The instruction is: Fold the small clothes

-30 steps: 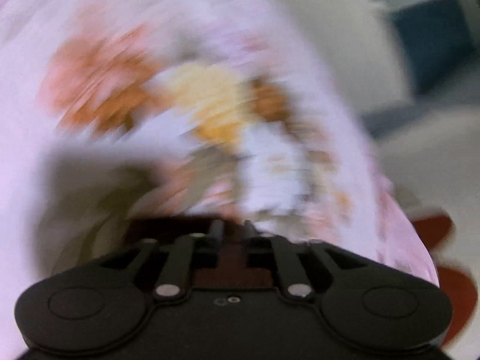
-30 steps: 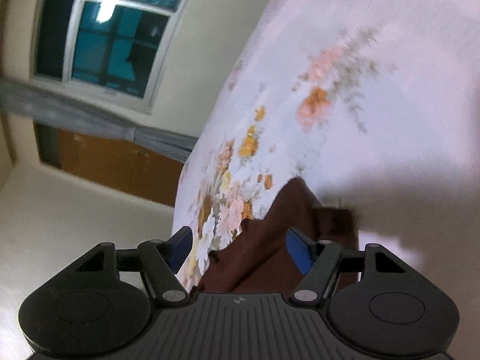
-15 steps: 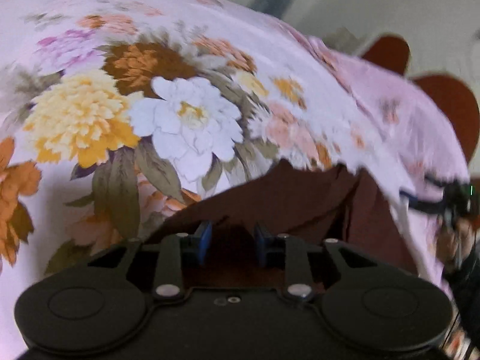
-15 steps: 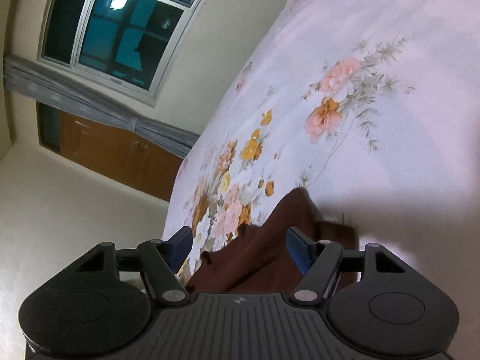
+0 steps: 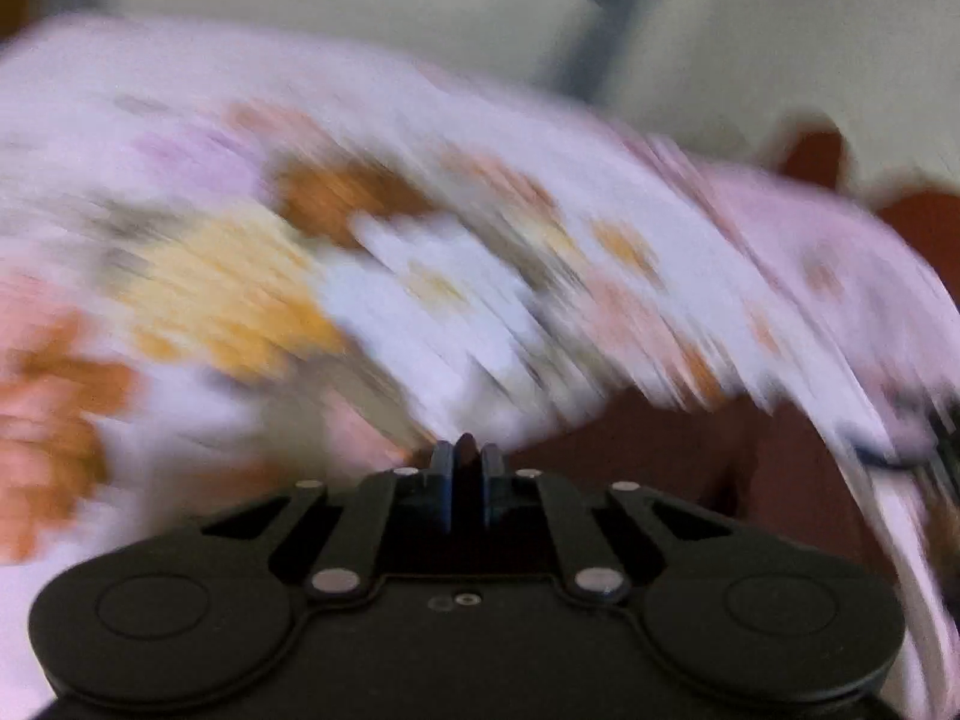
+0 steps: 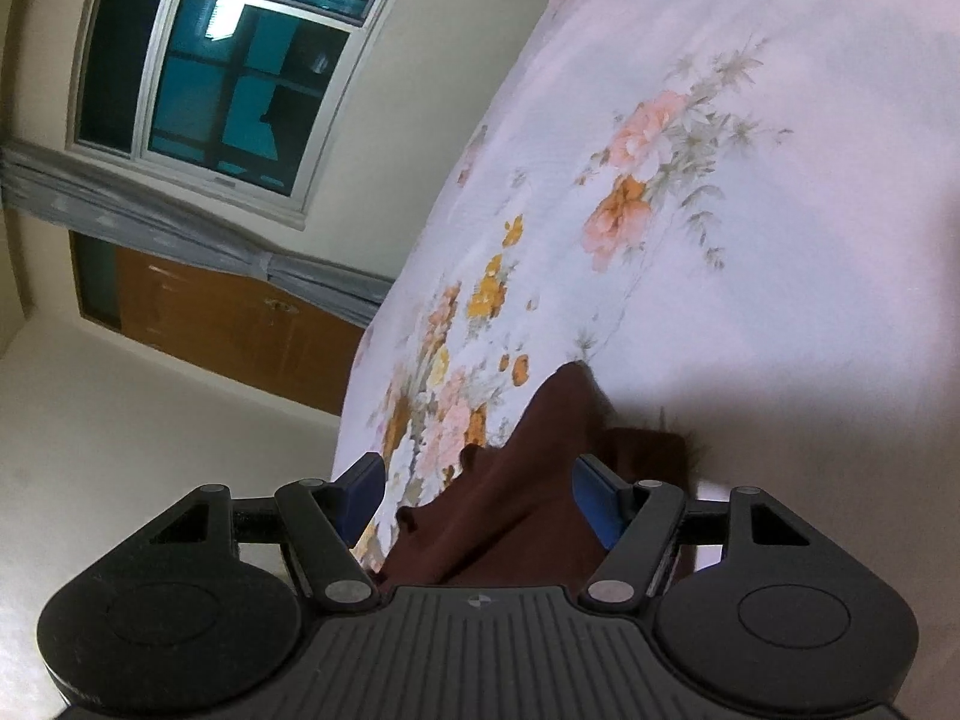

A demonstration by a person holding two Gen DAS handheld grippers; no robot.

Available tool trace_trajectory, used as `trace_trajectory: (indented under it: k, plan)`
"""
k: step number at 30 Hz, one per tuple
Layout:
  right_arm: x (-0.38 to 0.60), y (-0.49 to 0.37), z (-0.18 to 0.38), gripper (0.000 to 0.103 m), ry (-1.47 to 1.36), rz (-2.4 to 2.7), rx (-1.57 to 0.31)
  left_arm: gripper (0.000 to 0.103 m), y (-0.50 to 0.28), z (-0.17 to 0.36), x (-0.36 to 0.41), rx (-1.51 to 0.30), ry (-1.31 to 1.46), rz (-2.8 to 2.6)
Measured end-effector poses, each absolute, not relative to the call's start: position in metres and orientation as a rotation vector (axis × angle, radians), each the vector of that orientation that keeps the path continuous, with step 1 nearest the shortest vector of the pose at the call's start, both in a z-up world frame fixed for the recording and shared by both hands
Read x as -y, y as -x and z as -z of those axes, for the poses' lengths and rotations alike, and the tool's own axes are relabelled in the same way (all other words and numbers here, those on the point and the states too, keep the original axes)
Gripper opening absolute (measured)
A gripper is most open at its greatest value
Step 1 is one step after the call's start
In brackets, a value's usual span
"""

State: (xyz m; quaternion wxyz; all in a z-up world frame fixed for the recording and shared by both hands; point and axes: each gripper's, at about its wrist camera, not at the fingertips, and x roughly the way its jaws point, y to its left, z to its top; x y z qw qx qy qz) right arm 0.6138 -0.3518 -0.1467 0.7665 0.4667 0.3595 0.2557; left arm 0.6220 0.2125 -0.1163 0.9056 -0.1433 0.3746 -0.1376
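A dark maroon small garment (image 6: 528, 498) lies on a pink floral bedsheet (image 6: 750, 210). In the right wrist view my right gripper (image 6: 480, 498) is open, its blue pads on either side of the garment's bunched edge. In the blurred left wrist view my left gripper (image 5: 467, 474) has its blue pads nearly together, with a dark strip of the garment (image 5: 690, 456) pinched between them. The garment spreads to the right of the left gripper over the bedsheet (image 5: 300, 240).
A window (image 6: 228, 66), a grey curtain (image 6: 180, 234) and a wooden door (image 6: 228, 324) are beyond the bed's far edge. A cream wall (image 5: 720, 30) and reddish-brown rounded shapes (image 5: 918, 228) lie behind the bed in the left wrist view.
The left gripper's pads have closed together since half a second ago and its view is now motion-blurred. The right gripper stays open over the garment, barely shifted.
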Motion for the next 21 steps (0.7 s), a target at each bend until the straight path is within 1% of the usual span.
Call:
trace_trajectory:
  k: [2, 4, 6, 7, 8, 9, 10, 11, 14, 18, 21]
  plan:
    - [0.352, -0.613, 0.143, 0.069, -0.998, -0.556, -0.774, 0.006, -0.622, 0.111, -0.232, -0.719, 0.350, 0.160]
    - [0.351, -0.614, 0.140, 0.069, -0.987, -0.560, -0.770, 0.007, -0.623, 0.113, -0.241, -0.759, 0.430, 0.197]
    - [0.352, -0.616, 0.136, 0.069, -0.970, -0.565, -0.763, 0.011, -0.614, 0.108, -0.235, -0.776, 0.376, 0.216]
    - [0.352, -0.616, 0.134, 0.069, -0.961, -0.567, -0.759, 0.016, -0.611, 0.108, -0.235, -0.789, 0.378, 0.219]
    - [0.353, -0.616, 0.132, 0.069, -0.952, -0.563, -0.753, 0.026, -0.605, 0.107, -0.237, -0.791, 0.388, 0.220]
    - [0.354, -0.616, 0.132, 0.069, -0.947, -0.558, -0.747, 0.032, -0.600, 0.106, -0.238, -0.798, 0.377, 0.209]
    - [0.353, -0.617, 0.132, 0.069, -0.944, -0.555, -0.745, 0.047, -0.593, 0.106, -0.242, -0.797, 0.363, 0.180]
    - [0.352, -0.619, 0.133, 0.069, -0.940, -0.542, -0.747, 0.055, -0.590, 0.105, -0.245, -0.790, 0.370, 0.154]
    - [0.347, -0.613, 0.134, 0.069, -0.907, -0.532, -0.795, 0.053, -0.559, 0.105, -0.257, -0.782, 0.482, 0.173]
    - [0.356, -0.551, 0.133, 0.069, -0.815, -0.580, -0.829, 0.053, -0.487, 0.104, -0.259, -0.784, 0.549, 0.229]
    - [0.363, -0.509, 0.133, 0.069, -0.769, -0.594, -0.844, 0.045, -0.448, 0.111, -0.263, -0.784, 0.601, 0.254]
